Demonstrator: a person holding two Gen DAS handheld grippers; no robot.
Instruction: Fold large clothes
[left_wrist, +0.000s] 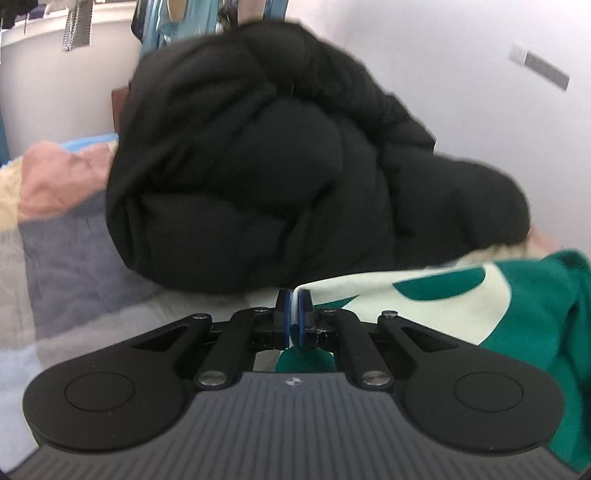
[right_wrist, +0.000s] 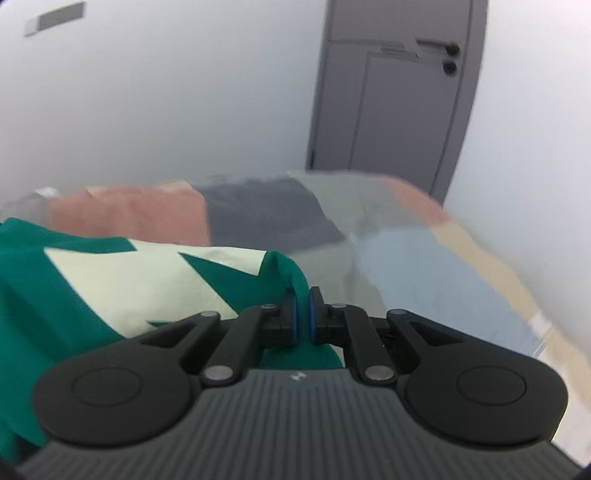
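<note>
In the left wrist view, a patchwork blanket in pink, grey and pale blue blocks is covering the bed at the far left; a bulky black puffer jacket is lying heaped on it, filling the middle of the frame; the left gripper is sitting just below and in front of the jacket, its blue-padded jaws drawn almost together and pinching a thin pale edge of the green-and-cream garment; the garment is spreading away to the right, showing large teal shapes on a cream ground, soft and loosely creased, lying on the bed beside the jacket.

In the right wrist view, the same garment is occupying the left side, its cream panel bordered by angular teal areas; a teal fold is rising into the right gripper, whose jaws are set narrow and clamping that fold; the blanket is extending to the right; a grey door is standing behind it.
</note>
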